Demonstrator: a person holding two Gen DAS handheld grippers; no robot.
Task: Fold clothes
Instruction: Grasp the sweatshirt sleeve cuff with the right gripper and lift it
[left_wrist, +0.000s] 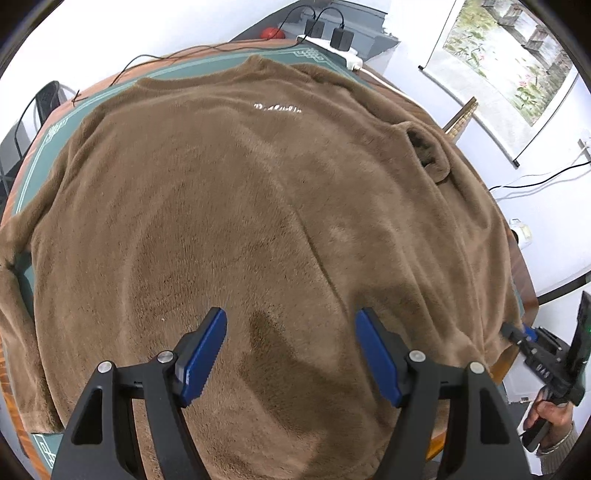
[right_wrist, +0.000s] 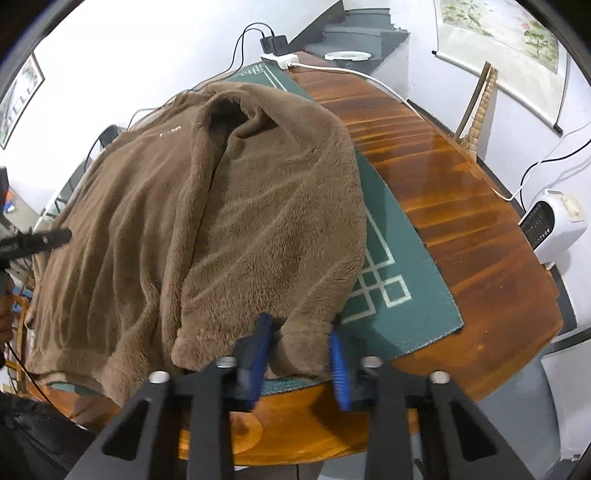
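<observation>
Right gripper (right_wrist: 301, 356): the jaws are drawn in on a bunched corner of the brown fleece garment (right_wrist: 207, 206), with pile filling the gap between the blue pads; the frame is slightly blurred there, but cloth is plainly clamped. Left gripper (left_wrist: 291, 354): the jaws stand wide apart and empty above the flat middle of the garment's body (nothing lies between the pads).

In the right wrist view the garment runs from the jaws toward 11 o'clock, its long axis stretching from the gripped corner to the far neckline, with one side already doubled over the body. It rests on a green mat (right_wrist: 399, 295), which lies on a round wooden table (right_wrist: 461, 206). In the left wrist view the fabric fills the field from 9 to 3 o'clock, the white lettering (left_wrist: 277, 108) sitting at 12 o'clock.

The coming move probably turns on this relation: the held corner lies at the near edge and the free length extends away, so the right hand is the nearer one to carry it across. The left would need a matching edge first.
</observation>
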